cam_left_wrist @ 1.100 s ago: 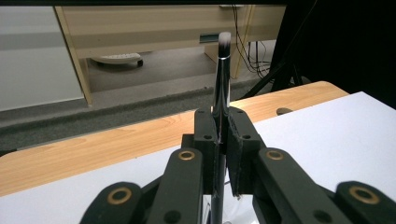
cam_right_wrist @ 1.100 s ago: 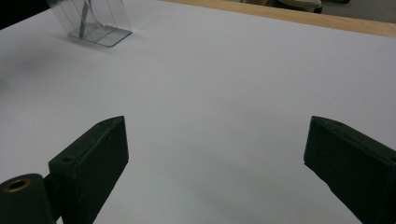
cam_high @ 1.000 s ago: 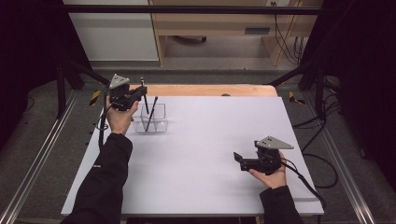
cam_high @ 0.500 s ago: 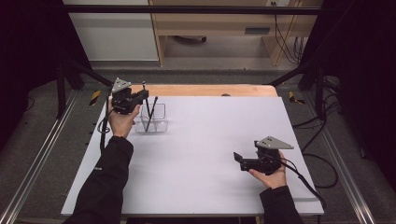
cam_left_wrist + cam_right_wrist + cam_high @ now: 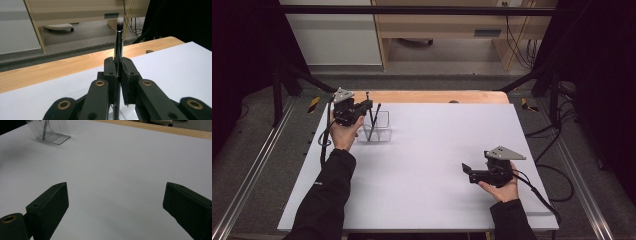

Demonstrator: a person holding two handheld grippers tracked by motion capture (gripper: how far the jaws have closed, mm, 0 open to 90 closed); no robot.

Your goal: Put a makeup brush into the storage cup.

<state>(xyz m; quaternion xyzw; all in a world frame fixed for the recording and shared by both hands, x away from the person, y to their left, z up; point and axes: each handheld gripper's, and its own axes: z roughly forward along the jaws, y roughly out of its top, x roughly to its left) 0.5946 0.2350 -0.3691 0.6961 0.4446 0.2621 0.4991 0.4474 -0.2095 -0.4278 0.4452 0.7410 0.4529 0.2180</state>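
Here the makeup brush [image 5: 118, 47] stands upright, clamped between the closed jaws of the left gripper [image 5: 368, 104] above the clear holder [image 5: 377, 127] at the desk's [image 5: 427, 155] far left; its lower end is hidden behind the jaws. Another brush [image 5: 374, 122] leans in the holder. The right gripper [image 5: 468, 172] rests low near the right edge, jaws spread wide, holding nothing.

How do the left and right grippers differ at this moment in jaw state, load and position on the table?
The left gripper has its jaws shut on a makeup brush; the right gripper has its jaws wide apart and holds nothing. The left gripper is raised at the far left, over the clear holder; the right gripper sits low at the near right, above bare white board. Both are black, hand-held and trail a cable.
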